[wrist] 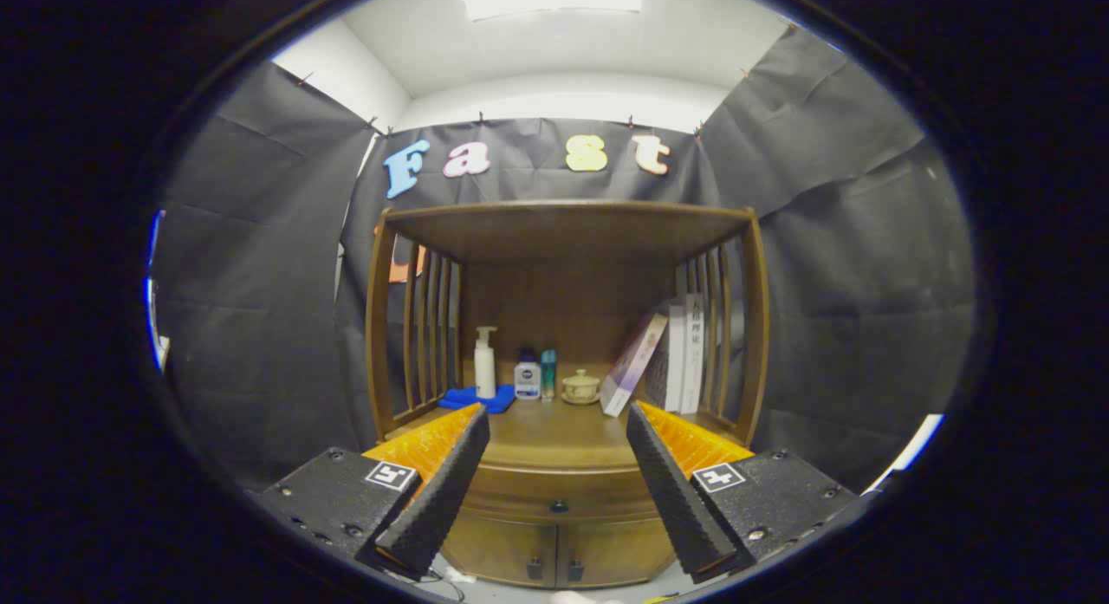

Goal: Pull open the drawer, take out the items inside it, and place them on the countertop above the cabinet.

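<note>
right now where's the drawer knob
In the gripper view, the drawer knob sits on the closed drawer front below the countertop, above the two cabinet doors, between the open gripper's fingers.

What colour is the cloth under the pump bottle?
Blue; the cloth shows best in the gripper view.

Book spine (693, 348) characters, perhaps Chinese, too small to read

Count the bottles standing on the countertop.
3, in a row at the back of the countertop, beyond the open gripper: a white pump bottle on a blue cloth, a squat white bottle, then a slim teal bottle. Others may be hidden.
</note>
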`<state>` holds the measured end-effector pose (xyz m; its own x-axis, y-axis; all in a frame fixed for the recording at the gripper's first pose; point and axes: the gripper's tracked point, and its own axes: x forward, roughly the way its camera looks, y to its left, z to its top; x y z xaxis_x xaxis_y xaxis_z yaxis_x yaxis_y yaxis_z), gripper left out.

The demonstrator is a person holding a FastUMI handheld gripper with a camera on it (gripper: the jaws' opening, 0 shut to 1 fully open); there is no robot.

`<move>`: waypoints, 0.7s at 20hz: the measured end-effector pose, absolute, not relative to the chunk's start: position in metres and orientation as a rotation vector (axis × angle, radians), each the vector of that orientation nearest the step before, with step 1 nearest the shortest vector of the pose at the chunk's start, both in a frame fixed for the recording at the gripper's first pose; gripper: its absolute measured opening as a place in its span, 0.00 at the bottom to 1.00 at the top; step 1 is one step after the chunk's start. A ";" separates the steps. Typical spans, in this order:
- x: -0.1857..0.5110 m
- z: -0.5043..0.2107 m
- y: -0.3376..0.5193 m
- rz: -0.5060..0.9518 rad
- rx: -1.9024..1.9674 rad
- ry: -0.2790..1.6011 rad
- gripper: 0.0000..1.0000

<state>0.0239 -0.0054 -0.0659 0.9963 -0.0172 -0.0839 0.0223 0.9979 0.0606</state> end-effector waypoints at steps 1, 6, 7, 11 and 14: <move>0.027 -0.076 -0.004 -0.015 0.071 0.101 1.00; 0.047 -0.140 -0.004 -0.019 0.051 0.204 1.00; 0.052 -0.150 -0.005 -0.022 0.049 0.205 1.00; 0.075 -0.196 -0.010 -0.045 -0.001 0.233 1.00; 0.095 -0.233 -0.011 -0.048 -0.013 0.282 0.99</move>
<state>0.0946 -0.0111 -0.2330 0.9595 -0.0495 -0.2775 0.0459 0.9988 -0.0192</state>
